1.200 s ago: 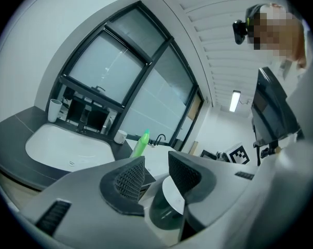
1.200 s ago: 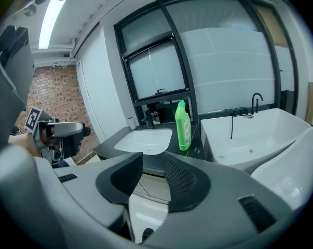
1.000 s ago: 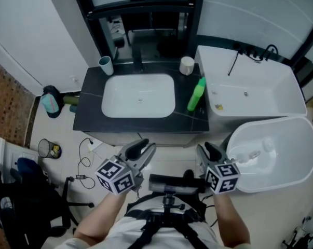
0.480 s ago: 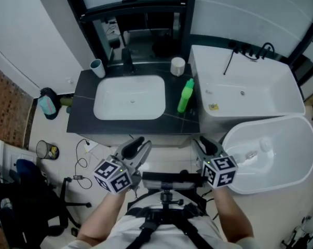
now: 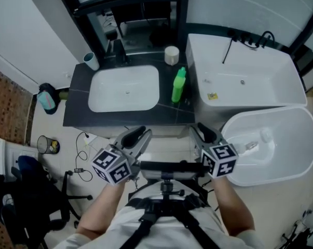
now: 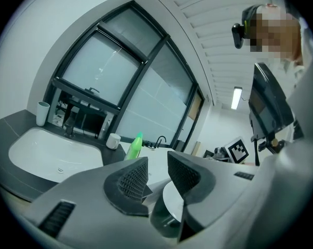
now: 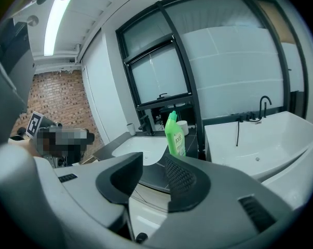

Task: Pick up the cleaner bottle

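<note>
Head view: cleaner bottle [image 5: 179, 85] upright beside sink [image 5: 109, 93]; left claw [image 5: 139, 134], narrowing slightly, and right claw [image 5: 203, 131] gape empty

1. The cleaner bottle [image 5: 179, 85] is bright green.
2. The counter [image 5: 78, 113] is black, and its basin [image 5: 124, 90] is white.
3. On the right, the bathtub [image 5: 249, 77] is white.
4. At far left, the brick wall [image 5: 5, 97] has a red-brown brick pattern.
5. The left gripper [image 5: 140, 134] and right gripper [image 5: 201, 130] are grey, and their 2 cubes carry black-and-white squares.
</note>
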